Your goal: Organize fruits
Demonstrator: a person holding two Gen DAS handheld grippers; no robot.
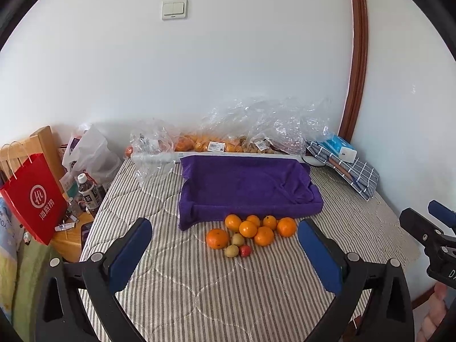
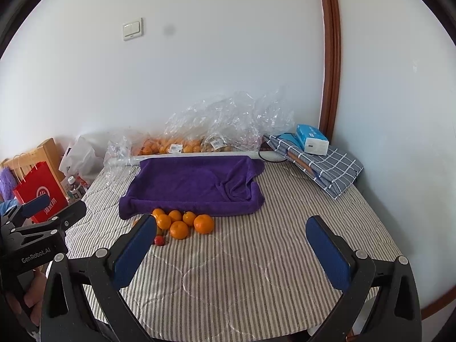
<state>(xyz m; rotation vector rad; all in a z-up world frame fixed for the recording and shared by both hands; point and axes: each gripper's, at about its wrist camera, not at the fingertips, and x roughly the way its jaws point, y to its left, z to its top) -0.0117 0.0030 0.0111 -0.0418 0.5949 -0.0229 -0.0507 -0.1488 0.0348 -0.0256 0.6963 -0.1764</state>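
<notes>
Loose oranges (image 1: 248, 228) and smaller fruits (image 1: 231, 250) cluster at centre frame, touching the front edge of the purple-towel-lined tray (image 1: 245, 188), probably their destination. The left gripper (image 1: 225, 252) and right gripper (image 2: 228, 253) hang wide open and empty, lower frame. Legible: "GenRobot.AI" on the left gripper; a logo on the red bag (image 1: 42, 199).
</notes>
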